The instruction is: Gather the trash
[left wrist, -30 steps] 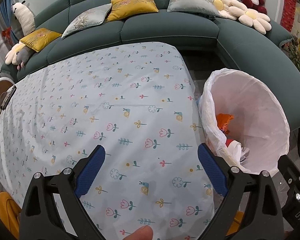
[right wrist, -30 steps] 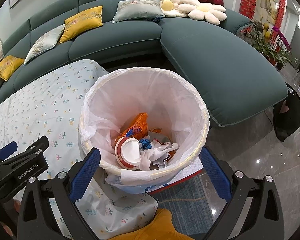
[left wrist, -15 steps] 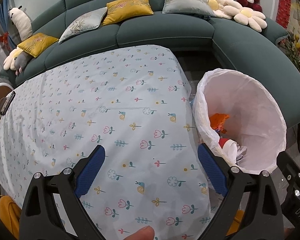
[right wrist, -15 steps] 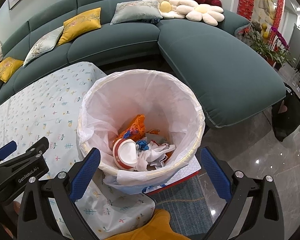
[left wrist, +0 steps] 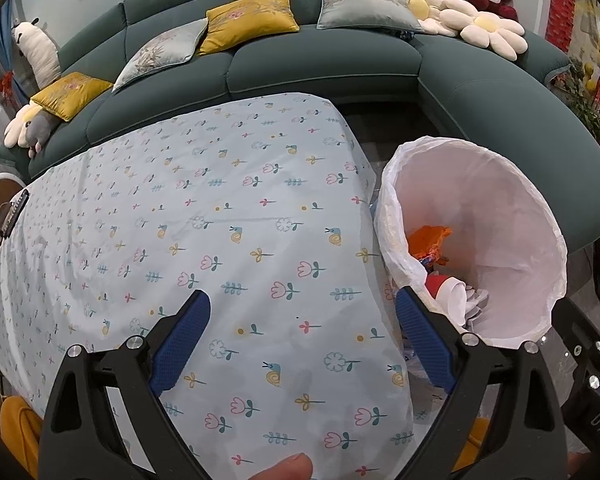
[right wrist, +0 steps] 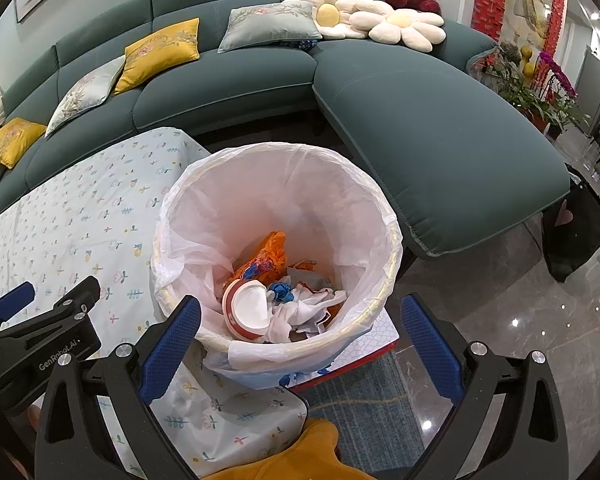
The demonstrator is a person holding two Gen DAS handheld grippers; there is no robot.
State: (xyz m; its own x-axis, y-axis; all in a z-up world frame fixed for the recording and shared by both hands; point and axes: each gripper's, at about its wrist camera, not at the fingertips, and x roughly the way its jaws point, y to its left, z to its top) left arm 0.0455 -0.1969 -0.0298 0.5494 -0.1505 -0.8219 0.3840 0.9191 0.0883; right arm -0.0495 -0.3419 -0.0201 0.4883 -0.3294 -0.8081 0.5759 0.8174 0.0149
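A round bin with a white plastic liner (right wrist: 188, 216) stands on the floor beside the table's right end; it also shows in the left wrist view (left wrist: 512, 216). Inside lie an orange wrapper (right wrist: 266, 254), a red-and-white cup (right wrist: 246, 312), a blue scrap (right wrist: 280, 292) and crumpled white paper (right wrist: 308, 308). My right gripper (right wrist: 300, 340) is open and empty, above the bin's near rim. My left gripper (left wrist: 302, 340) is open and empty over the flowered tablecloth (left wrist: 204, 208), left of the bin. The left gripper's body (right wrist: 40, 344) shows in the right wrist view.
A dark green corner sofa (right wrist: 420, 128) with yellow and grey cushions wraps around behind the table and bin. A red-edged box (right wrist: 364, 344) sits under the bin on a blue rug. A black bag (right wrist: 576, 232) stands on the glossy floor at right.
Both grippers have drawn back slightly, so the bin and table look a little farther off. Both stay open and empty. The trash in the bin has not moved.
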